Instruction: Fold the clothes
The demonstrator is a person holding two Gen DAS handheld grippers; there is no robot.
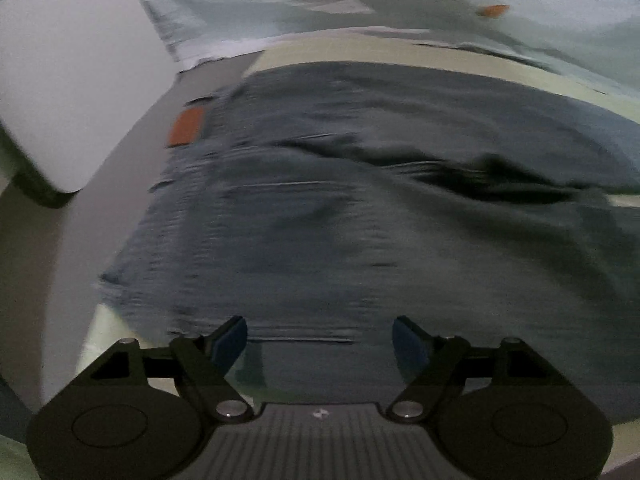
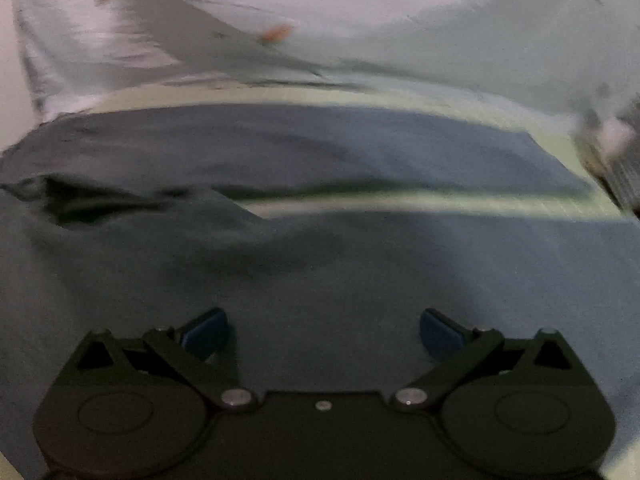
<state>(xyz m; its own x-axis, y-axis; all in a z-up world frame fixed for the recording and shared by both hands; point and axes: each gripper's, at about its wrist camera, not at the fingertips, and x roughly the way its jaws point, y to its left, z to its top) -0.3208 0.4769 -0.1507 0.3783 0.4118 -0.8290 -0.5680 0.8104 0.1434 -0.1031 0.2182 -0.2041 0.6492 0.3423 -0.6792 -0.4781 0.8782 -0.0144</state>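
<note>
Step in hand: judged from the spread cloth and both tools poised over its near edge, taking hold of that edge for a first fold.
How to do it well: lower both tools evenly, pinch only the hem layer, and keep the two grips level so the fold line runs straight; smooth the dark crease first, or it will likely get locked into the fold.
Left gripper (image 1: 320,338): fingers wide apart, nothing between the blue pads (image 1: 231,340); it hovers at the garment's 6 o'clock edge.
Right gripper (image 2: 324,334): likewise fully spread and empty, over plain cloth.
Dark grey-blue fabric garment (image 1: 360,220): lies spread on the pale green flat work surface (image 1: 380,54), filling the middle of both views; the pictures are motion-blurred.
Look of it: soft, thin, matte; a deep rumple at 3 o'clock in the left view, a gap between two parts at centre in the right view.
Orange rectangular patch (image 1: 187,126): at the garment's 10 o'clock edge.
Light grey crumpled cloth (image 2: 400,32): beyond, at 12 o'clock.
</note>
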